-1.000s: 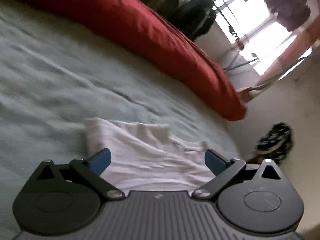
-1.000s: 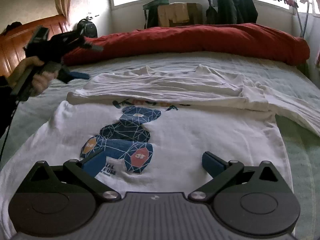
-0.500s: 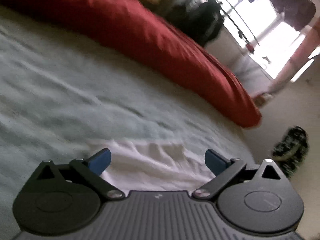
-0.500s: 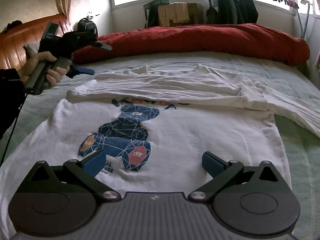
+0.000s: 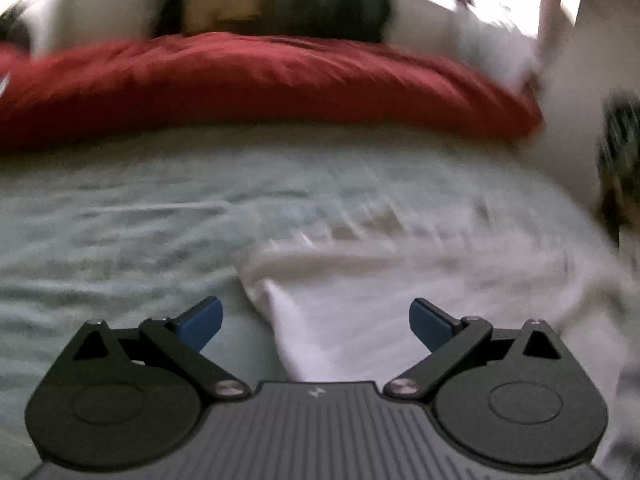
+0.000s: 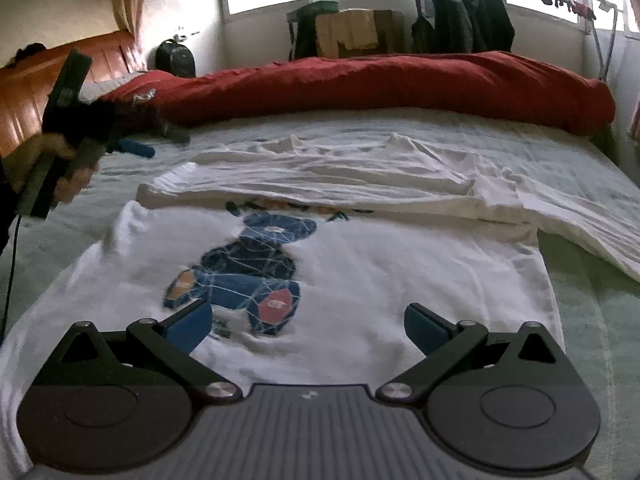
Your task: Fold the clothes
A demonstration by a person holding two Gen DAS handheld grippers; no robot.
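Observation:
A white T-shirt [image 6: 360,264] with a blue bear print [image 6: 248,272] lies flat on the bed. Its upper part [image 6: 320,176] is folded down over the chest, and one sleeve [image 6: 580,220] trails off to the right. My right gripper [image 6: 308,324] is open just above the shirt's lower half, holding nothing. At the far left, a hand [image 6: 68,168] holds my left gripper [image 6: 156,142] over the sheet beside the fold's left end. In the blurred left wrist view, my left gripper [image 5: 316,316] is open, with the shirt's folded corner [image 5: 272,280] just ahead of its fingers.
A rolled red duvet [image 6: 380,84] lies across the far side of the bed on the pale green sheet [image 6: 592,320]. Behind it are boxes [image 6: 352,32], a rack of dark jackets [image 6: 460,20] and a backpack [image 6: 174,58]. A wooden headboard [image 6: 24,92] stands at left.
The left gripper has rolled level and dropped towards the shirt's folded left corner, staying open. The right gripper has hardly moved.

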